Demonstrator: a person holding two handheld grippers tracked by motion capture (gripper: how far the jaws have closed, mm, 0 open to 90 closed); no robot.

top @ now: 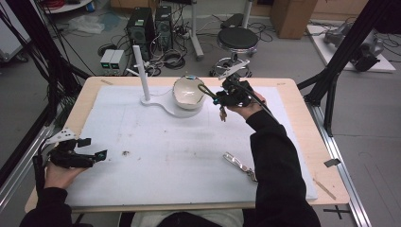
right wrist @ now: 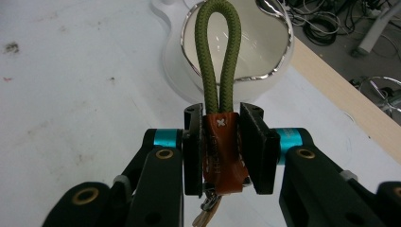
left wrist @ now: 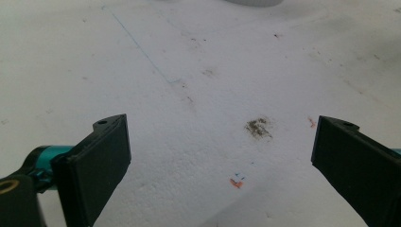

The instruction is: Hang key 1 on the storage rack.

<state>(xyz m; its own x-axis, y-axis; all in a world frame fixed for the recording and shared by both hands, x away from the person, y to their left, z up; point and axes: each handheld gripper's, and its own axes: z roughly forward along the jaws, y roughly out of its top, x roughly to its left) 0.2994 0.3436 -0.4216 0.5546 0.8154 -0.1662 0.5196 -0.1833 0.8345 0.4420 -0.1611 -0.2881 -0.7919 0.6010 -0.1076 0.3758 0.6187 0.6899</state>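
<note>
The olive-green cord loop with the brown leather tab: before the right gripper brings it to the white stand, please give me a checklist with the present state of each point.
1. Right gripper shut on the brown leather tab of the olive-green cord loop: ok.
2. Loop standing open past the jaws, not twisted shut: ok.
3. Upright white post of the stand free, nothing hung on it: ok.
4. White bowl with a silvery rim close beside the loop, a bump is possible: not ok.
5. Left gripper open, low near the white mat's left edge, out of the way: ok.
6. Metal parts hanging under the tab secure: cannot tell.
</note>
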